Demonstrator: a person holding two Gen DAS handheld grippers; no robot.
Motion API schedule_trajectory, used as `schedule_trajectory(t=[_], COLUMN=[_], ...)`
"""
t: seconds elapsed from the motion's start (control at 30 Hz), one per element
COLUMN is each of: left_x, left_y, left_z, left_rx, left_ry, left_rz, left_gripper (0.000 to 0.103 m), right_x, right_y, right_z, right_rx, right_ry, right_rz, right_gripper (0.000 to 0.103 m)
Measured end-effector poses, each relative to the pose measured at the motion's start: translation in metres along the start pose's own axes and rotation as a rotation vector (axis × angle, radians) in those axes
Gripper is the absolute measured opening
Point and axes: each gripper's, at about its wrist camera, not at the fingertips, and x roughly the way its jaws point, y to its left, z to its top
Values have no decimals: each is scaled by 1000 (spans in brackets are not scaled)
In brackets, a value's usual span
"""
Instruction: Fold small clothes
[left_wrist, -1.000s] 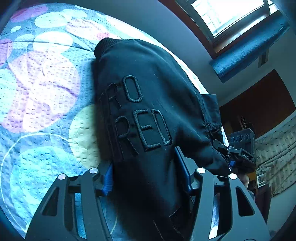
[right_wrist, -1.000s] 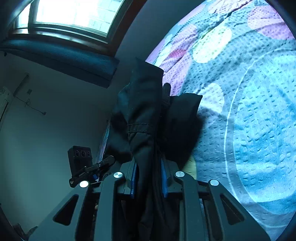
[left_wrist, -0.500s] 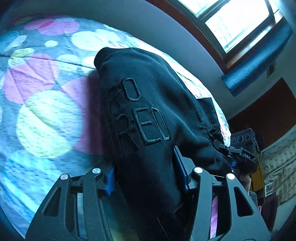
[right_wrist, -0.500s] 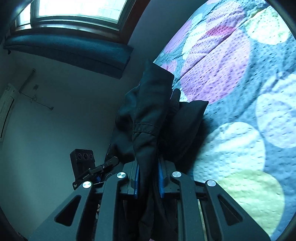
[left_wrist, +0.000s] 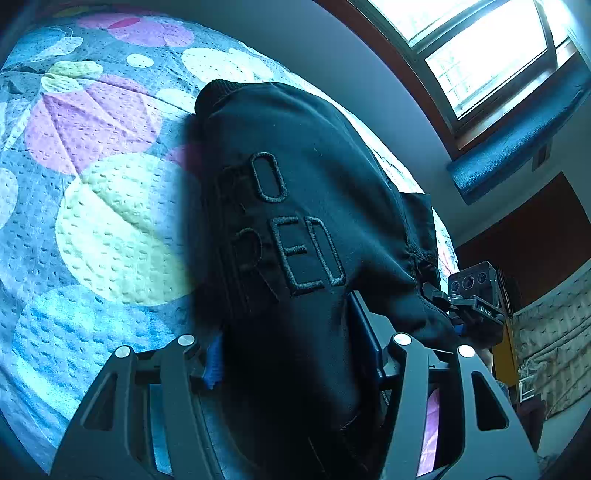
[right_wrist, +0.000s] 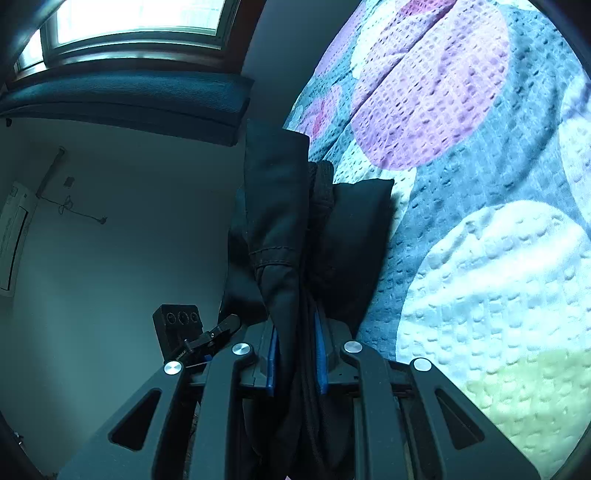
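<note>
A small black jacket (left_wrist: 303, 192) with raised "RED" lettering hangs in the air above a bedspread with coloured circles (left_wrist: 110, 221). My left gripper (left_wrist: 288, 339) is shut on a thick bunch of the jacket's fabric. My right gripper (right_wrist: 295, 347) is shut on another edge of the same jacket (right_wrist: 277, 206), which hangs in narrow folds ahead of the fingers. Each gripper shows in the other's view: the right one in the left wrist view (left_wrist: 476, 299), the left one in the right wrist view (right_wrist: 184, 328). The jacket's lower end is hidden behind the fingers.
A grey wall (right_wrist: 129, 240) stands beside the bed. A window (left_wrist: 480, 48) with a blue rolled blind (left_wrist: 517, 147) is above it. Dark wood furniture (left_wrist: 535, 236) and a quilted cloth (left_wrist: 554, 339) are beyond the bed's far side.
Both grippers have carried the jacket along over the bedspread; the circle pattern beneath has shifted and the window has come further into view. Both grips are unchanged.
</note>
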Motion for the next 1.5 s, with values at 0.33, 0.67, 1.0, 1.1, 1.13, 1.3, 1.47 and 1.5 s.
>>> schedule_trajectory(t=[0.33,0.67,1.0,1.1,1.13,1.3,1.47,1.5], left_x=[-3,-47,-38,-39,-40,-53,-59,-59], left_y=[7,0,-6,0,-1,-18,-26,-26], left_z=[-3,-29,-72,-74,-74,-74,-85,-90], left_rx=[-1,-25,-38,-57,-52,-18,-9,-1], left_ry=[-11,-38,52,50,54,30,47,51], left_rz=[-15,-35,-21,-22,-14,40,43,50], left_gripper=[61,84,79,70,68,60,60,60], right_x=[0,-33,-18,-5,-3,-11,-22,-22], right_y=[-1,25,35,36,35,43,49,47], right_z=[0,-20,-54,-63,-64,-62,-70,-74], right_rx=[0,-36,-80,-87,-93,-86,-96,-89], right_ry=[-12,-82,6,58,58,26,39,45], right_rz=[-7,-112,-173,-203,-213,-150,-130,-127], right_gripper=[20,68,68,34,31,25,25,25])
